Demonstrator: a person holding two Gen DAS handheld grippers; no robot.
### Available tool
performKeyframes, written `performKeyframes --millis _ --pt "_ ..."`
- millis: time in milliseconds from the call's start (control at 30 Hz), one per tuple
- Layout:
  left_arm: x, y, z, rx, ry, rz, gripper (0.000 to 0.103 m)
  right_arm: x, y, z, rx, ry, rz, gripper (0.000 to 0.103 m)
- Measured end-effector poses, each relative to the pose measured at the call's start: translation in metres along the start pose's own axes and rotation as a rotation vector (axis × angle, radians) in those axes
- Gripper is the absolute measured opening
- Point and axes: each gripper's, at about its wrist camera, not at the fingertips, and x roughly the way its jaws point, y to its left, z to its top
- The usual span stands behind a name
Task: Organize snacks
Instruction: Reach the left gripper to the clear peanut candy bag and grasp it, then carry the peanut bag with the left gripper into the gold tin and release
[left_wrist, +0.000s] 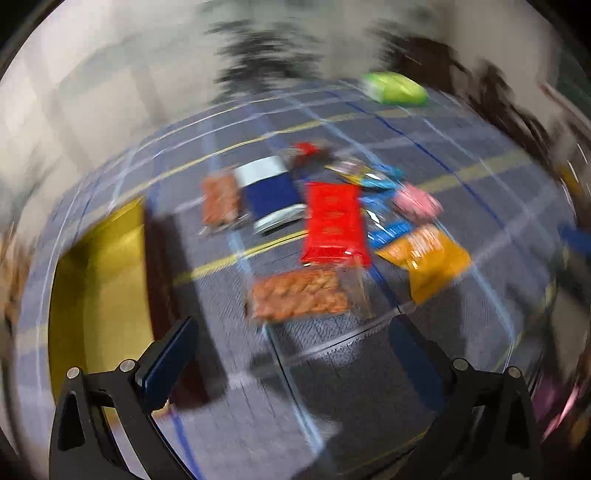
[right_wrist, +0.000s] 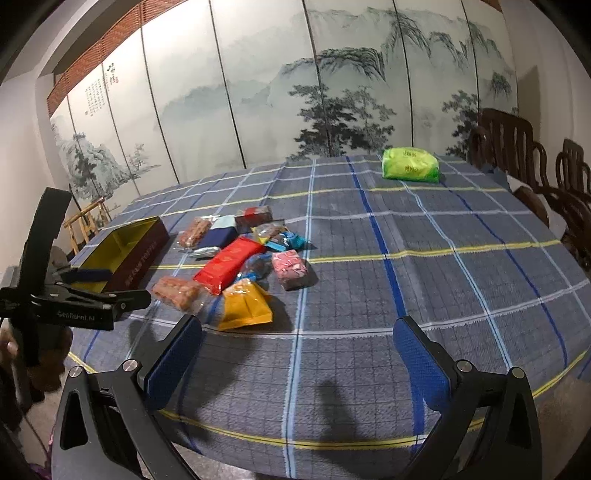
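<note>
Foil snack packs (right_wrist: 236, 266) look light, crinkly, slippery; pinch an edge seam. Left tongs (left_wrist: 291, 354) and right tongs (right_wrist: 297, 354) both spread, empty, over bench (right_wrist: 443, 295).

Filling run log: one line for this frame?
left gripper: open, empty | right gripper: open, empty | snacks: piled on tablecloth | box: open

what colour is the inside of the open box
Yellow inside the open box, dark red outside; clearest in the right wrist view.
</note>
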Motion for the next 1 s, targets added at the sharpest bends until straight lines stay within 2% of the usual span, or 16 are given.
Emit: performKeyframes --millis 167,300,400,567,733,767,800,833,867,967,1000 --pt "0.016 -0.002 0.014 0.336 0.041 -0.041 0.098 0.010 -0.011 -0.001 0.027 0.025 0.004 0.103" --pt "0.038 -0.006 0.025 0.548 0.110 -0.061 0.090 0.019 -0.016 -0.001 0.039 0.046 -0.007 0.103" --pt "0.054 -0.004 0.034 0.620 0.147 -0.096 0.084 0.028 -0.020 -0.001 0.059 0.078 -0.006 0.103" --pt "0.079 -0.003 0.037 0.715 0.235 -0.208 0.084 0.038 -0.021 -0.001 0.062 0.105 -0.017 0.103" --pt "0.087 0.001 0.041 0.731 0.265 -0.271 0.082 0.041 -0.024 0.003 0.074 0.111 -0.025 0.103" --pt "0.090 0.003 0.044 0.721 0.272 -0.297 0.075 0.044 -0.025 0.004 0.080 0.116 -0.024 0.103" --pt "0.091 0.005 0.046 0.699 0.285 -0.330 0.062 0.045 -0.025 0.004 0.084 0.122 -0.024 0.103" --pt "0.093 0.009 0.049 0.659 0.306 -0.370 0.052 0.046 -0.025 0.004 0.087 0.127 -0.023 0.103" --pt "0.092 0.012 0.050 0.599 0.308 -0.380 0.043 0.048 -0.025 0.003 0.090 0.135 -0.021 0.103" --pt "0.088 0.013 0.044 0.506 0.279 -0.327 0.042 0.049 -0.025 0.002 0.090 0.138 -0.019 0.103" --pt "0.085 0.013 0.040 0.459 0.267 -0.293 0.037 0.049 -0.024 0.003 0.091 0.136 -0.019 0.103"
